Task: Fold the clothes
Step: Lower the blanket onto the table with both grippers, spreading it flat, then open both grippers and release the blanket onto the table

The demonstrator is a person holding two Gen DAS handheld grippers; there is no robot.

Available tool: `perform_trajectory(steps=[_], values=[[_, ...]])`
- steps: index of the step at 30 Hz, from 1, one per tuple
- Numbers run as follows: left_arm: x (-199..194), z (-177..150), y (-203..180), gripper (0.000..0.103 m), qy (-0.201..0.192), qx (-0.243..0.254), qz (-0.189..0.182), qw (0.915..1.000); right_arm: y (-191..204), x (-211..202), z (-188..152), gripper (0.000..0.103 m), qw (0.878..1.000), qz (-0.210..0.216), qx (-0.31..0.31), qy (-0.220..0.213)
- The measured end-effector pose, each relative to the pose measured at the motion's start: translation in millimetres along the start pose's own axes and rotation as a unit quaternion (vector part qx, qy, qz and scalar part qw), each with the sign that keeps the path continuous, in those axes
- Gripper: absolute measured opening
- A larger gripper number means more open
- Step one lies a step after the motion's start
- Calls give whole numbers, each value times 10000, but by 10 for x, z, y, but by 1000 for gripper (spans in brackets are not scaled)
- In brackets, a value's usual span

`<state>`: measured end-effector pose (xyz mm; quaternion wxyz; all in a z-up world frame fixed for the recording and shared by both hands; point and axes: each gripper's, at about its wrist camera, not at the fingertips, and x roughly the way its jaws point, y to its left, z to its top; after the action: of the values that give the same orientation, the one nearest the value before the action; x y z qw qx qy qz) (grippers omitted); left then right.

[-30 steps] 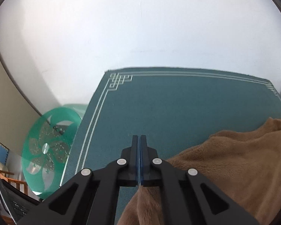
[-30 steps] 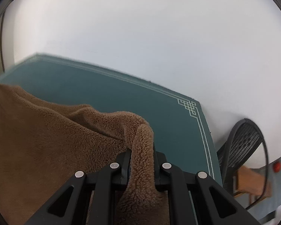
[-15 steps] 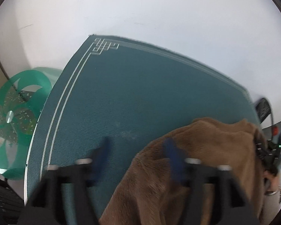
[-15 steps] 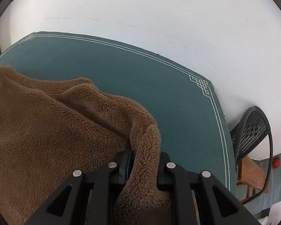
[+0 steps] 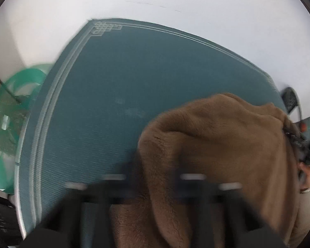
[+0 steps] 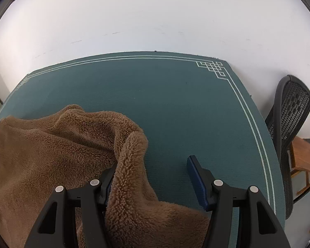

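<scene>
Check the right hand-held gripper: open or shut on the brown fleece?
Open. The right hand-held gripper has just been opening; the brown fleece lies between the spread fingers, leaning on the left one, clear of the right.

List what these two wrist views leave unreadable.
Left gripper, left wrist view: motion blur smears its fingers; grip on the brown fleece unclear.
Fleece's near edge, both views: cut off by the bottom edge.
Green round object, left wrist view: blurred, partly behind the table.
Mesh chair, right wrist view: partly behind the table.
</scene>
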<state>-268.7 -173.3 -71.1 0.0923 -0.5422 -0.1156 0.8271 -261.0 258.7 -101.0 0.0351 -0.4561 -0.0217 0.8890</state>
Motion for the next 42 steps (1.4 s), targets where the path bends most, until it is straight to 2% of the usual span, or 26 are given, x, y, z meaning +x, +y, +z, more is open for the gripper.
perform_trajectory(steps=[1, 4, 6, 7, 8, 9, 10, 11, 13, 16, 18, 19, 21, 23, 26, 29, 33, 36, 39, 42], values=[[-51, 1, 0, 10, -153, -21, 127, 9998, -9, -35, -5, 62, 9999, -24, -74, -134], [-237, -15, -32, 9, -682, 125, 680, 9953, 104, -351, -100, 62, 9947, -61, -422, -934], [-241, -52, -37, 9, -748, 276, 1020, 9916, 192, -375, -126, 62, 9928, -277, -609, -997], [-180, -71, -23, 9, -668, 326, 1187, 9901, 226, -313, -120, 62, 9935, -336, -690, -835], [-96, -95, -1, 9, -516, 355, 1259, 9901, 264, -147, -97, 62, 9952, -412, -784, -426], [-44, -125, 9, 11, -435, 390, 1268, 9902, 284, -56, -101, 62, 9954, -454, -832, -145], [-50, -148, 10, 14, -478, 428, 1290, 9896, 279, -27, -86, 64, 9955, -481, -812, -87], [-57, -137, 36, 14, -505, 394, 1241, 9902, 270, -7, -66, 68, 9956, -506, -781, -68], [-35, -80, 127, 15, -472, 236, 1033, 9933, 250, 8, -67, 69, 9960, -492, -743, -73], [-63, 36, 297, 25, -416, -147, 682, 9967, 208, -35, -63, 69, 9972, -382, -635, -50], [-195, 74, 324, 41, -544, -296, 556, 9965, 173, -125, -39, 69, 9979, -332, -542, -132], [-271, 102, 303, 44, -645, -287, 566, 9959, 165, -221, 10, 69, 9979, -290, -506, -266], [-393, 170, 229, 58, -839, -183, 682, 9940, 155, -419, 117, 69, 9974, -190, -442, -544], [-472, 249, 142, 67, -1010, -49, 742, 9921, 175, -535, 250, 70, 9972, -33, -363, -660], [-521, 284, -69, 78, -1131, 230, 794, 9901, 315, -523, 395, 70, 9970, 247, -444, -581], [-318, 251, -256, 79, -937, 584, 1102, 9878, 598, -335, 371, 70, 9949, 303, -917, -287], [106, 227, -311, 79, -507, 828, 1564, 9829, 834, 72, 216, 70, 9909, -74, -1326, 198], [323, 194, -256, 81, -334, 852, 1756, 9802, 798, 176, 199, 77, 9921, -133, -1235, 157], [228, 166, -188, 83, -344, 617, 1608, 9845, 706, 204, 209, 78, 9945, 94, -1004, 278], [22, 50, -203, 84, -354, 607, 1726, 9825, 607, 101, 159, 78, 9947, 201, -984, 227]])
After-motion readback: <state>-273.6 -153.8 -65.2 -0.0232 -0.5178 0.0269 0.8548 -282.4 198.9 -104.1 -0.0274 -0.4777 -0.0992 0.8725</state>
